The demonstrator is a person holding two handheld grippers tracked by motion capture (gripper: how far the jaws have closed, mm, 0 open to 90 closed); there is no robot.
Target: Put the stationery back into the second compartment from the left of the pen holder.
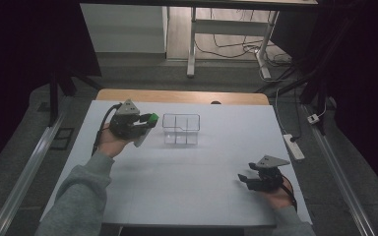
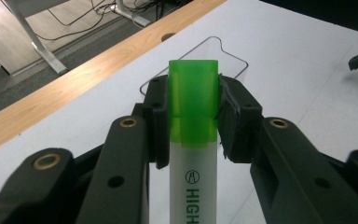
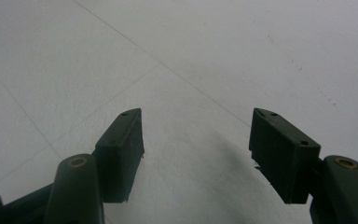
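Gripping a green-capped highlighter [image 2: 193, 140], the left gripper [image 2: 193, 105] is held above the white table [image 1: 202, 182], just left of a clear plastic container [image 1: 180, 129].

Printed lettering is seen on the highlighter's white barrel, cut off by the frame's lower edge: only "HIGH" and a small round logo above it can be read. The cap is clamped between the black pads [image 2: 235, 116], with its tip protruding past them. Nearer the person, the right gripper [image 3: 196, 154] is rested low over bare table, its jaws spread apart with nothing between them. Farther off, the divided container's compartments are seen through its transparent walls, and no contents can be made out in them.
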